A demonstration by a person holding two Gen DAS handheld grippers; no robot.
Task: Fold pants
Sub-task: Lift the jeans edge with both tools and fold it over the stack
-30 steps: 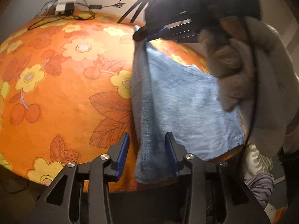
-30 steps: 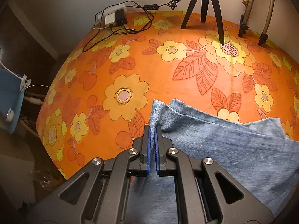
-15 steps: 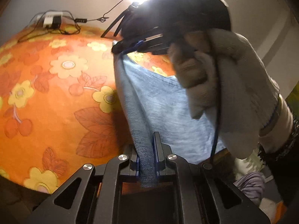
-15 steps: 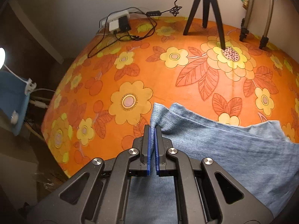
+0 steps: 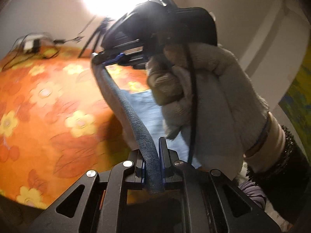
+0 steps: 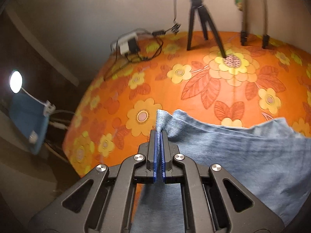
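From the left wrist view, the left gripper (image 5: 152,167), whose jaws gaped beside the hem a second ago, has just been closing and now pinches the rolled edge of the pants (image 5: 136,120), which has risen off the floral cloth (image 5: 48,101). Across from it a gloved hand (image 5: 210,97) works the right gripper (image 5: 108,59), pressed on the far end of that edge.

In the right wrist view, the right gripper (image 6: 159,151) bites a corner of the pants (image 6: 223,145); the rest trails over the floral cloth (image 6: 194,77).

The lifting step seems under way; next, carry both corners over evenly. A tripod (image 6: 202,21) and a tangle of cables (image 6: 140,48) stand by the wall.
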